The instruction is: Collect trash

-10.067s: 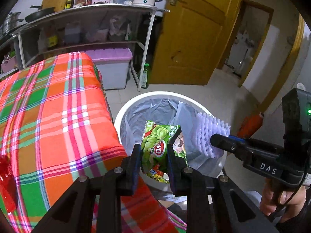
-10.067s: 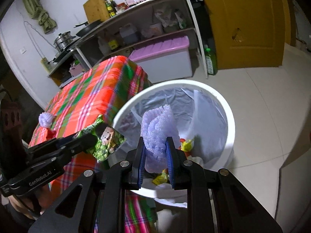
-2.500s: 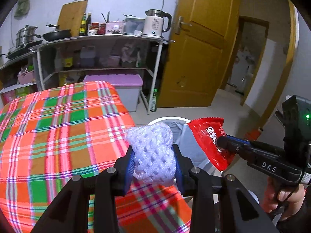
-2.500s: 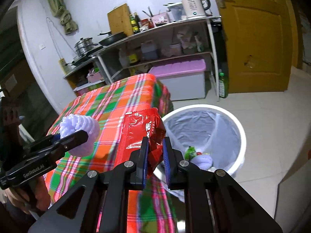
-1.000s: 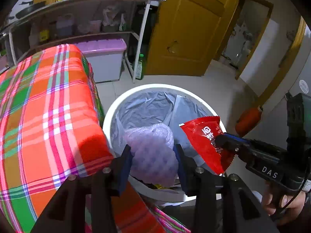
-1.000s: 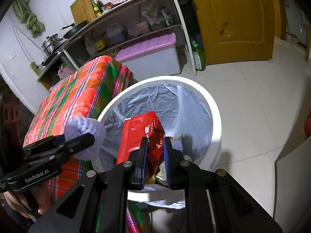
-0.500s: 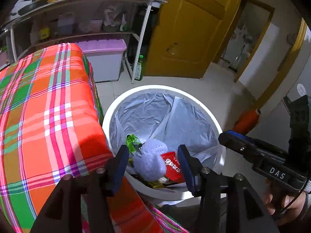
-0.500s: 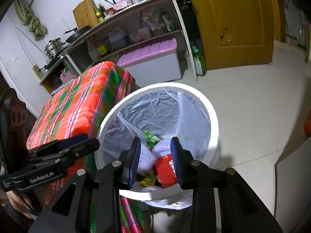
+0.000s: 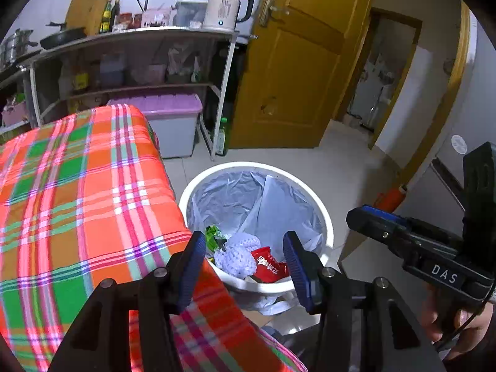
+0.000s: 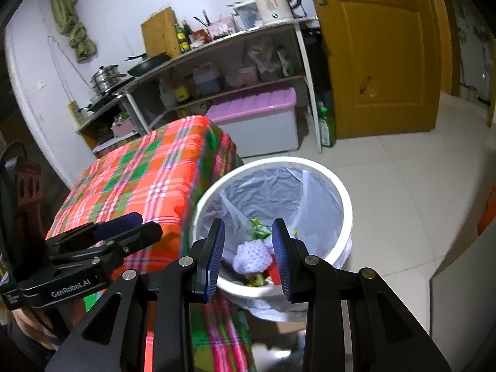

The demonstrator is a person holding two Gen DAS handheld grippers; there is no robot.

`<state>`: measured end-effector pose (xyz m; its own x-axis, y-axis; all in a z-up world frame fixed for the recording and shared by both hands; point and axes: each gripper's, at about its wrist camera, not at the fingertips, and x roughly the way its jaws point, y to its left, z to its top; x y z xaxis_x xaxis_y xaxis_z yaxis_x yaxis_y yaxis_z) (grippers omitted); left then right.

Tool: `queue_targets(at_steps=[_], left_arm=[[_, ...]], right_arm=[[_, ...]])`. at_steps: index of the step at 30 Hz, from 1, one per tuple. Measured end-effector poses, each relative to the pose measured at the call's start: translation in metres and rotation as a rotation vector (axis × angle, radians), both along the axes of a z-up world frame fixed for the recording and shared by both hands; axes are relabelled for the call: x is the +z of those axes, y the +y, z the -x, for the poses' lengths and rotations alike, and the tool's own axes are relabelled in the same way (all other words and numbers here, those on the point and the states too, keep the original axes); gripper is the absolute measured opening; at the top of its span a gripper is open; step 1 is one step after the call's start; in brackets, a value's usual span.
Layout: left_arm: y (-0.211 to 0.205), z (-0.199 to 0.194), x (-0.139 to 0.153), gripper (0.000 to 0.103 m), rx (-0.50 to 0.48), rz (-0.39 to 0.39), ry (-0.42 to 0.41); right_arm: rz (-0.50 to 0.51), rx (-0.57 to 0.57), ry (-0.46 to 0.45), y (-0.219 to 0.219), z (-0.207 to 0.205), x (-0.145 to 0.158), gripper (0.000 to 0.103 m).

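Note:
A white trash bin [image 9: 322, 217] with a grey liner stands on the floor beside the table; it also shows in the right wrist view [image 10: 344, 198]. Inside lie a white foam net [image 9: 237, 255], a red snack wrapper [image 9: 268, 265] and a green wrapper [image 9: 214, 235]. The foam net [image 10: 252, 255] shows in the right wrist view too. My left gripper [image 9: 245, 266] is open and empty above the bin's near rim. My right gripper [image 10: 249, 255] is open and empty above the bin; it shows from the side in the left wrist view [image 9: 365, 217].
A table with an orange, green and pink plaid cloth [image 9: 77, 204] stands left of the bin. Behind are a metal shelf rack [image 9: 133, 40] with a kettle [image 9: 224, 9], a purple-lidded storage box [image 9: 164, 124], a green bottle [image 10: 327, 127] and a yellow door [image 9: 294, 77].
Since one second ago both grippers opened and dropped the foam net and the red wrapper into the bin. Both have since risen and pulled back a little from the bin.

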<state>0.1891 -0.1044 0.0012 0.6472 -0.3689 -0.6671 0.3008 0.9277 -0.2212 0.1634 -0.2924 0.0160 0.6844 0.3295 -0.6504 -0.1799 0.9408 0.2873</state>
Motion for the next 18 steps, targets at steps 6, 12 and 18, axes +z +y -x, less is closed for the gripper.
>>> queue_targets(at_steps=[6,12,18], left_arm=[[0.008,0.028,0.012,0.052,0.018,-0.009,-0.042],[0.017,0.056,0.020,0.052,0.046,-0.030,-0.083],[0.025,0.083,0.028,0.052,0.084,-0.049,-0.120]], right_arm=[[0.013,0.025,-0.041,0.015,0.023,0.016,0.033],[0.036,0.043,-0.077,0.026,0.047,0.024,0.033],[0.067,0.058,-0.101,0.037,0.070,0.026,0.037]])
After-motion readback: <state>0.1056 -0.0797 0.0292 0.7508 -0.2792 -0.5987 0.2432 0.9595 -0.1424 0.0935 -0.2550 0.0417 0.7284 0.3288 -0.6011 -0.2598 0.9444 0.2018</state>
